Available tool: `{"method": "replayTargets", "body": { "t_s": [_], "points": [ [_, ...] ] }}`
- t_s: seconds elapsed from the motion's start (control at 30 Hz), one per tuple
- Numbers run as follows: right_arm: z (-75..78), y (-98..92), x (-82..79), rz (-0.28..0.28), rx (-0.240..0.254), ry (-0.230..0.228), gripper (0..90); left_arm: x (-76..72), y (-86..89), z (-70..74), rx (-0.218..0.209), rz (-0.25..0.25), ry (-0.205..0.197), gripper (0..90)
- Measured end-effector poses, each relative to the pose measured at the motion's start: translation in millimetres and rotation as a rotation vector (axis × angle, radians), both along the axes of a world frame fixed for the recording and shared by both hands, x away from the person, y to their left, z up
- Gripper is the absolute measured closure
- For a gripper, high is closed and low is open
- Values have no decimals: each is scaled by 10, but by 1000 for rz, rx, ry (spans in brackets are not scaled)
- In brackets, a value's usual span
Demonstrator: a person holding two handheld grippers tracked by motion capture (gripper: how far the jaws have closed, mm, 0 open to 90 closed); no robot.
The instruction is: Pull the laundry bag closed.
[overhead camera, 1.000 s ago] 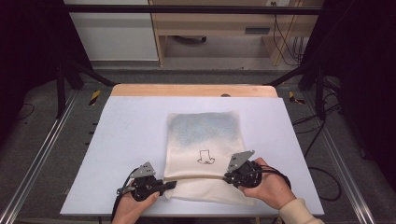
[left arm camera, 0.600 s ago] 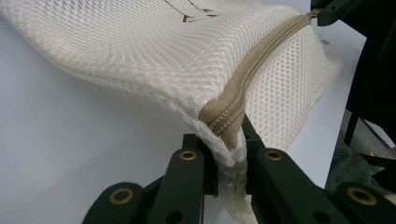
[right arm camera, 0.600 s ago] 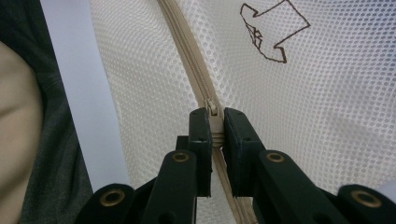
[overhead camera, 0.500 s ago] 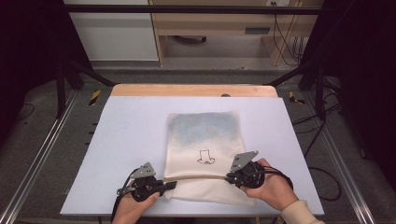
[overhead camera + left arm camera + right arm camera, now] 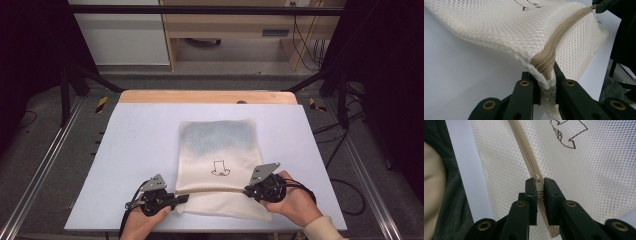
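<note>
Cream mesh forms the one laundry bag (image 5: 216, 167) lying flat on the white table (image 5: 130, 150), its zipped end nearest the person; two grippers work it. The left gripper (image 5: 181, 198) is clamped on the bag's near left corner at the end of the tan zipper (image 5: 212, 190), probably to anchor it; the right gripper (image 5: 248, 190) pinches the zipper pull (image 5: 538, 180) at the right end, likely ready to draw it along. Farther off sits one line drawing (image 5: 219, 168).
</note>
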State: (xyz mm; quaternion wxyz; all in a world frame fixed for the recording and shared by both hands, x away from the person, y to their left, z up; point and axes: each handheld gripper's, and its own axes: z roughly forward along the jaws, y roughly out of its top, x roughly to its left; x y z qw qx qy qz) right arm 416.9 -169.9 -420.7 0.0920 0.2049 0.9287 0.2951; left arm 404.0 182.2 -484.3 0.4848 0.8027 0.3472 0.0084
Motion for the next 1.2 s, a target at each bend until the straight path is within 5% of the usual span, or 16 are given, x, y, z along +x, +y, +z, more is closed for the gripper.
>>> {"method": "replayTargets", "body": {
  "t_s": [1.2],
  "points": [
    [-94,-261,-45,-42,4,16,822,4,17,17,3,2,-7,841]
  ]
}}
